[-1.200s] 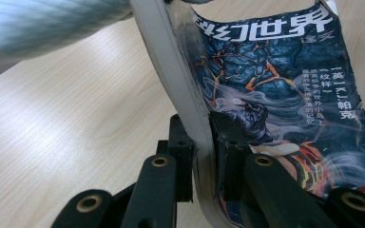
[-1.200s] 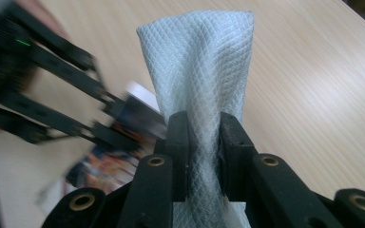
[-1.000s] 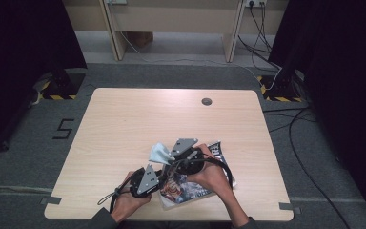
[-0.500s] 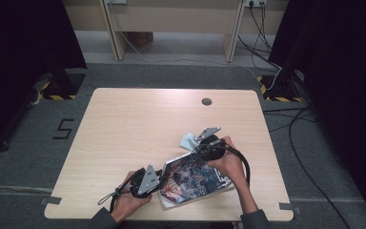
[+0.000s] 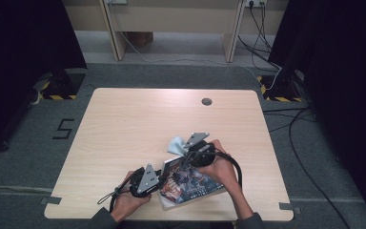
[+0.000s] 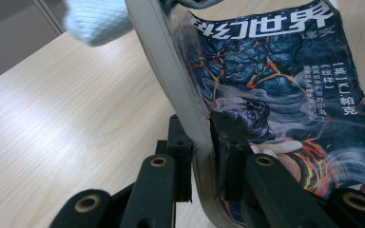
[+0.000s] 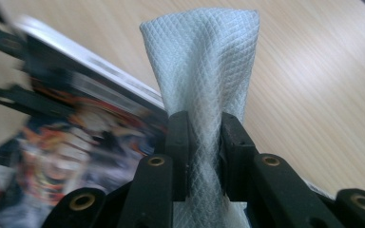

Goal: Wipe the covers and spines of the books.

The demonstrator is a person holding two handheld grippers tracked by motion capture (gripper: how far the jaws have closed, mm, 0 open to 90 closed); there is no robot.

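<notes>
A paperback book (image 5: 193, 183) with a dark illustrated cover lies near the table's front edge. My left gripper (image 5: 159, 183) is shut on its left edge; in the left gripper view the jaws (image 6: 202, 156) pinch the pale page block of the book (image 6: 285, 95), which curves up between them. My right gripper (image 5: 185, 153) sits at the book's far corner, shut on a pale blue cloth (image 5: 175, 145). In the right gripper view the quilted cloth (image 7: 204, 61) stands up between the pads of the gripper (image 7: 204, 152), with the book (image 7: 76, 142) blurred at the left.
The wooden table (image 5: 124, 124) has a round cable hole (image 5: 207, 101) near its far edge. Cables (image 5: 290, 129) trail over the grey floor at the right. Desk legs (image 5: 112, 28) stand beyond the table.
The right gripper swept the cloth from over the book's left part toward its far right corner, then came back a little and lower. The left gripper kept still on the book.
</notes>
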